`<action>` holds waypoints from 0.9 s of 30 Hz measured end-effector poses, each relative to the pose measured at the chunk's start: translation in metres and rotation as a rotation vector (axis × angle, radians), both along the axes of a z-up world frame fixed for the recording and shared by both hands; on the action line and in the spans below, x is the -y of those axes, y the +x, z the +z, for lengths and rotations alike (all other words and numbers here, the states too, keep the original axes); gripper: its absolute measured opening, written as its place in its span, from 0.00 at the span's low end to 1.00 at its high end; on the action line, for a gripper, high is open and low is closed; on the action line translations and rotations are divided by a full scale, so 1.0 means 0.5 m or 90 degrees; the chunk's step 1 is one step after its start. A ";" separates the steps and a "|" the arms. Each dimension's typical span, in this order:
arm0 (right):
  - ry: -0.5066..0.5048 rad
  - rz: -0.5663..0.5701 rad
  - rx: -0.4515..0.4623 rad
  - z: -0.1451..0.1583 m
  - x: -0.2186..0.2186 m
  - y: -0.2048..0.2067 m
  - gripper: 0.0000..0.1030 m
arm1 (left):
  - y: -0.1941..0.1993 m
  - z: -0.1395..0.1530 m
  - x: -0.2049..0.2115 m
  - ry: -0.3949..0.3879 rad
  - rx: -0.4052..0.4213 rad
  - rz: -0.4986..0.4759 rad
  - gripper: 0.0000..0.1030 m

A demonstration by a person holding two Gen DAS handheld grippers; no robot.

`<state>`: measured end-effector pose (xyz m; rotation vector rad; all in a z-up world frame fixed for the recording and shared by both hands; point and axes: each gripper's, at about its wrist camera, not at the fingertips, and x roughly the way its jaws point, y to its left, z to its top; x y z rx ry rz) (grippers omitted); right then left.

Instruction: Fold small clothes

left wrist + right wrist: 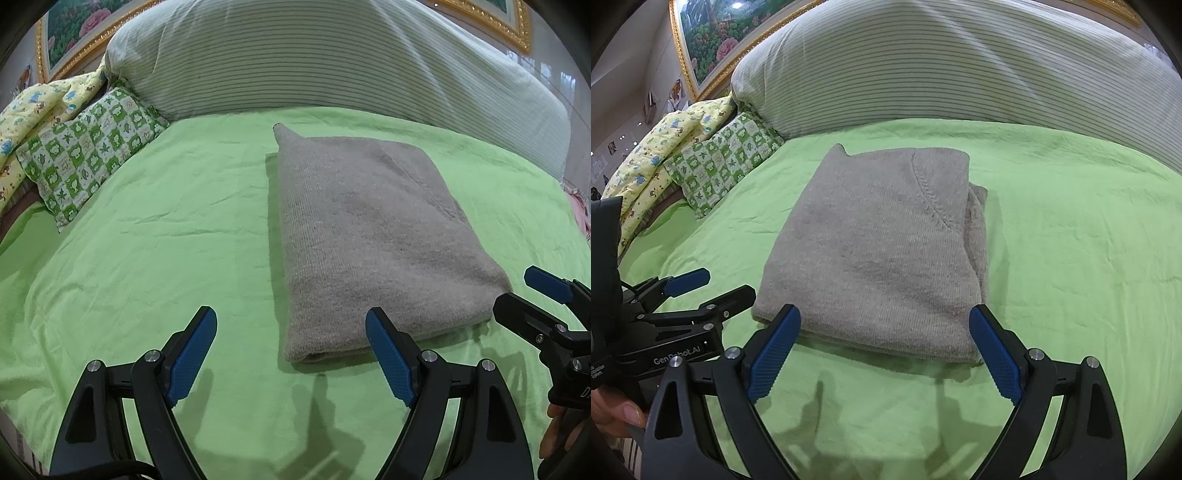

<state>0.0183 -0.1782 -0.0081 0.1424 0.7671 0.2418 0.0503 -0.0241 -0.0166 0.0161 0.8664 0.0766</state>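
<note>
A grey knitted garment [369, 236] lies folded into a neat rectangle on the green bedsheet [166, 229]; it also shows in the right wrist view [879, 251], with a seam on its top layer. My left gripper [291, 321] is open and empty, just short of the garment's near left corner. My right gripper [884, 317] is open and empty, its fingertips at the garment's near edge. The right gripper shows at the right edge of the left wrist view [532, 295], and the left gripper at the left edge of the right wrist view [713, 286].
A large striped pillow [314, 62] lies across the back of the bed. A green checked small pillow [88, 155] and a yellow printed quilt [33, 107] sit at the back left. A gold-framed floral picture [713, 40] hangs behind.
</note>
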 end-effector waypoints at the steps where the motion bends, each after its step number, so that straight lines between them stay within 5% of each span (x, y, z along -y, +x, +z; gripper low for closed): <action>1: 0.000 0.000 0.000 0.000 0.003 0.001 0.90 | 0.001 0.001 0.002 0.003 0.002 -0.001 0.81; 27: 0.023 -0.027 -0.020 0.004 0.044 0.061 0.90 | 0.037 0.012 -0.005 -0.014 -0.001 0.020 0.81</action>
